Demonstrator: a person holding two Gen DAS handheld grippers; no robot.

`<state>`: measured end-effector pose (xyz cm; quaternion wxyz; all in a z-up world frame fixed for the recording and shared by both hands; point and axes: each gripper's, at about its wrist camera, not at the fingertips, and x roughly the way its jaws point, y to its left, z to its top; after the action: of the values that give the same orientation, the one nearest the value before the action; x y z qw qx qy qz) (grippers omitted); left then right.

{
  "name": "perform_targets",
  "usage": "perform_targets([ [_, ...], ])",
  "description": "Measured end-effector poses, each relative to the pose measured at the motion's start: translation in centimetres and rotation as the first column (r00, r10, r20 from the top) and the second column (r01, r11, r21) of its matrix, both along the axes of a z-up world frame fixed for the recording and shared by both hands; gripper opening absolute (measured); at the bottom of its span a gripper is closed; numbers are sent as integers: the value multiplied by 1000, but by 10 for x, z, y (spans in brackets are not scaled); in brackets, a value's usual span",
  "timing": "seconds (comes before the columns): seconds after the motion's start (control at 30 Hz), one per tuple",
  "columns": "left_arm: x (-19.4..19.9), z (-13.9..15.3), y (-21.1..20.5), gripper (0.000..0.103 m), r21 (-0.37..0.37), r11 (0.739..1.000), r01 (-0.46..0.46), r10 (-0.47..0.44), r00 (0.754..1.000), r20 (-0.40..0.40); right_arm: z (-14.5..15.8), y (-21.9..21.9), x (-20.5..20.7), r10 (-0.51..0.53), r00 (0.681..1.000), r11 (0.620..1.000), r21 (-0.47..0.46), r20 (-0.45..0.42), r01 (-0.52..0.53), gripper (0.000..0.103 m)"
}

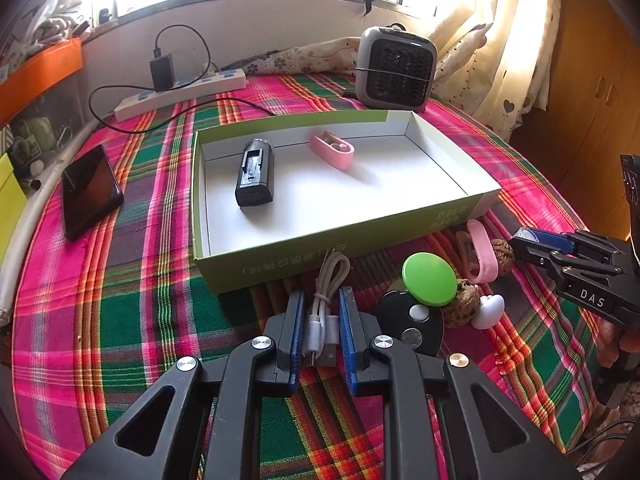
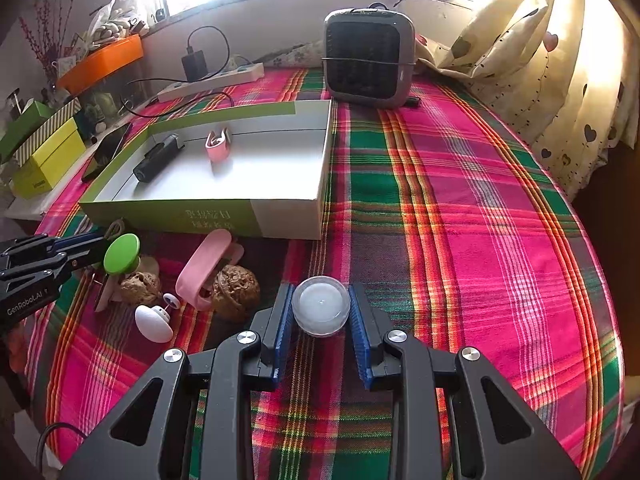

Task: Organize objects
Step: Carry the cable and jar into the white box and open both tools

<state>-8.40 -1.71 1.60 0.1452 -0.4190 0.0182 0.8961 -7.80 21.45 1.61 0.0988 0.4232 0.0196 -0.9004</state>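
Cable (image 1: 323, 322) sat just before the box (image 1: 280, 258), pinched by the left gripper (image 1: 322, 300); right gripper (image 2: 321, 292) clamped a jar (image 2: 321, 310) near the box, both seemingly gripped for boxing.

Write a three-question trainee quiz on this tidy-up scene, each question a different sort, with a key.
1. True or false: the green box already holds a black device and a pink clip.
2. Multiple choice: what sits between the fingers of the left gripper? A) a walnut B) a bundled white USB cable C) a phone
3. Fill in: the right gripper is closed on a small round clear ____.

Key
1. True: both lie on the box's white floor.
2. B: the cable bundle is clamped between the blue pads.
3. Container: a lidded tub, with plaid cloth beneath it.
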Motion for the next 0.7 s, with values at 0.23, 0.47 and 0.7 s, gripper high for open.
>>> perform_targets([
  [0.23,3,1,-2,15,4,1000,-10,10,1000,-1,3,1,3,3,1000,1000,-7,-10,-3,28],
  [0.47,5,7,-4,15,21,1000,-15,15,1000,-10,6,0,5,8,1000,1000,-13,-17,-8,28],
  [0.7,4,21,-6,15,39,999,-12,13,1000,-25,14,-2,5,22,999,999,-31,-26,-23,28],
])
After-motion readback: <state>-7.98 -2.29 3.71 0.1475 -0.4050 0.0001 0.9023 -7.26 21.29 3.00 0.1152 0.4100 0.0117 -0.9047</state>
